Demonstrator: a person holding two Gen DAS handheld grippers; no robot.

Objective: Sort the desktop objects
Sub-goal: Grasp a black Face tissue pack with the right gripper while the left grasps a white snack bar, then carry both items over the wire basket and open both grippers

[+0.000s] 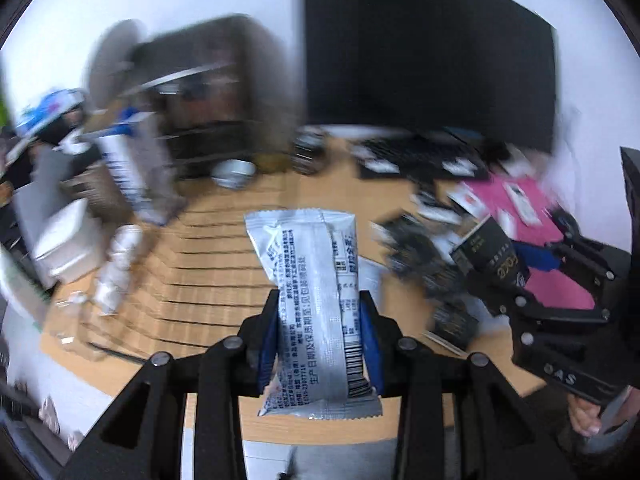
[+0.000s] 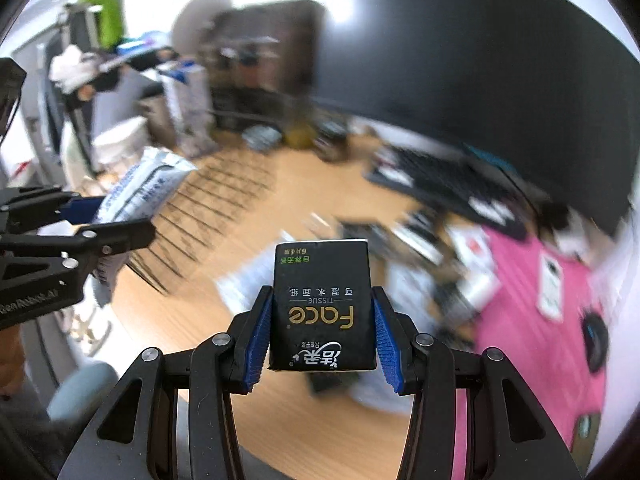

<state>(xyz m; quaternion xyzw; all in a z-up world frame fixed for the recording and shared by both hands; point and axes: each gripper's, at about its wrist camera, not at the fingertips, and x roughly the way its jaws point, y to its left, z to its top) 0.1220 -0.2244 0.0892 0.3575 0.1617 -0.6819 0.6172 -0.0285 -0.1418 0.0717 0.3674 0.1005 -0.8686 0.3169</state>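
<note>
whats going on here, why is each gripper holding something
A person is sorting a cluttered wooden desk with two handheld grippers. The left gripper is shut on a silver snack packet, held up above the desk. The right gripper is shut on a black tissue pack marked "Face", also lifted clear. Both views are motion-blurred. A dark monitor, a keyboard and a pink mat sit behind them.

Both wrist views close above desk (image 1: 224,264), sharing monitor (image 1: 424,52).
</note>
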